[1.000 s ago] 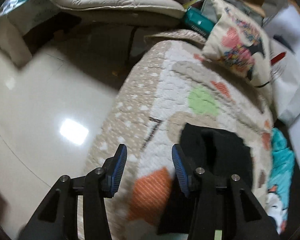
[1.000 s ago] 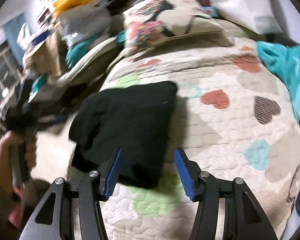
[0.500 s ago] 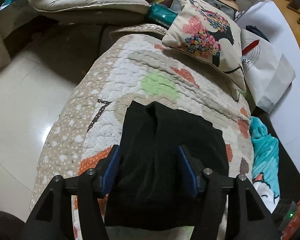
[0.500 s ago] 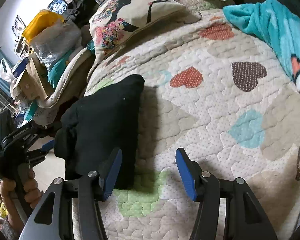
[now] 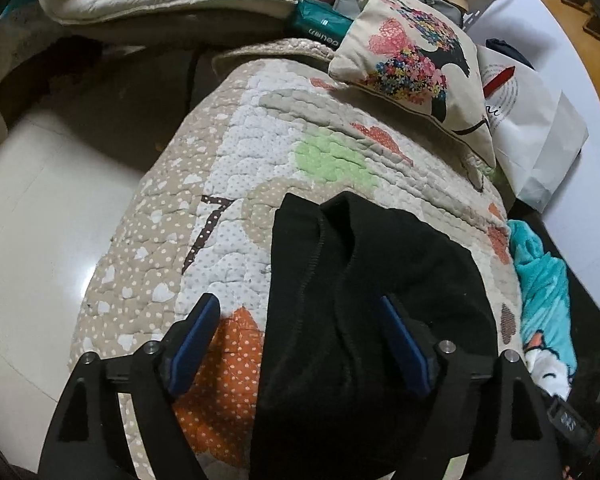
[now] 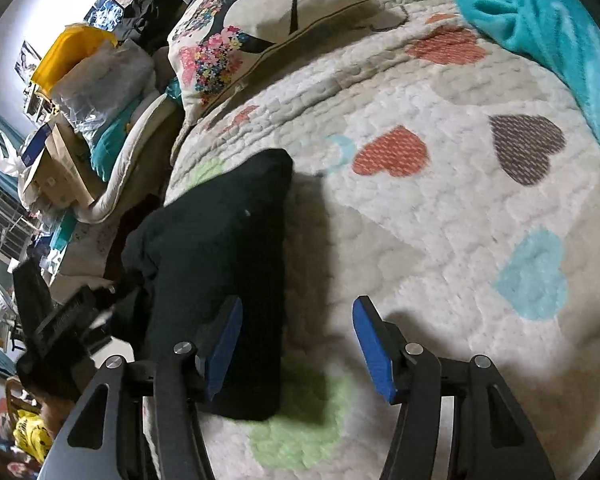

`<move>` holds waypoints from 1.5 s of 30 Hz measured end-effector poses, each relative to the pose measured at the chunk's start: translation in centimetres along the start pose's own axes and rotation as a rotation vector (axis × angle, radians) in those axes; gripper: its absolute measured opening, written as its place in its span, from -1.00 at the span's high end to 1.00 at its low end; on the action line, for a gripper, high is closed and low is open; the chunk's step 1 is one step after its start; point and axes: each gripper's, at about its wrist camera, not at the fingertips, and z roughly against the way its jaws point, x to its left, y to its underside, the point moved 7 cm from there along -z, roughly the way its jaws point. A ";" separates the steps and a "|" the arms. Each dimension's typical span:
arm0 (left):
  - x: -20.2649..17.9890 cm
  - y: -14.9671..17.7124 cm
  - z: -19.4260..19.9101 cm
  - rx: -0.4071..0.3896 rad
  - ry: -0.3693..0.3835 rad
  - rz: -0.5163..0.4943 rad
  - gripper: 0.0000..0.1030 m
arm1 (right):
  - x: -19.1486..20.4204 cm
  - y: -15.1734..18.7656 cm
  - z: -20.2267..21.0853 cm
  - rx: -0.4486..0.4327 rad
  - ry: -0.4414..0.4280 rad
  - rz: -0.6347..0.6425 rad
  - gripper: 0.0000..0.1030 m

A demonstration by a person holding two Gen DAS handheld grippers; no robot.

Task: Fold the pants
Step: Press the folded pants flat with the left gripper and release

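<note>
Left wrist view: a green packet point(image 5: 324, 26) at 12 o'clock reads "deli". Folded black pants point(image 5: 364, 300) lie on the quilt point(image 5: 236, 208); left gripper point(image 5: 300, 336) just widened, straddling them untouched. Right gripper point(image 6: 296, 344) opening, empty.

Black pants point(image 5: 364, 320) folded on heart quilt point(image 5: 228, 216), left hand-held gripper point(image 5: 300, 336) just opened, straddling them

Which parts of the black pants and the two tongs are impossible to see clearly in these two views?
- Left wrist view: the near end of the black pants is cut off by the bottom edge and partly hidden behind the left tongs.
- Right wrist view: the pants' far side is hidden by their own bulk and the left tongs' body.
- Right tongs: whether their left pad touches the pants cannot be told.
</note>
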 end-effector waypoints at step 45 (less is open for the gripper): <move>-11.4 6.2 13.0 -0.188 -0.305 -0.299 -0.70 | -0.5 1.8 8.1 -0.160 0.049 0.031 -0.33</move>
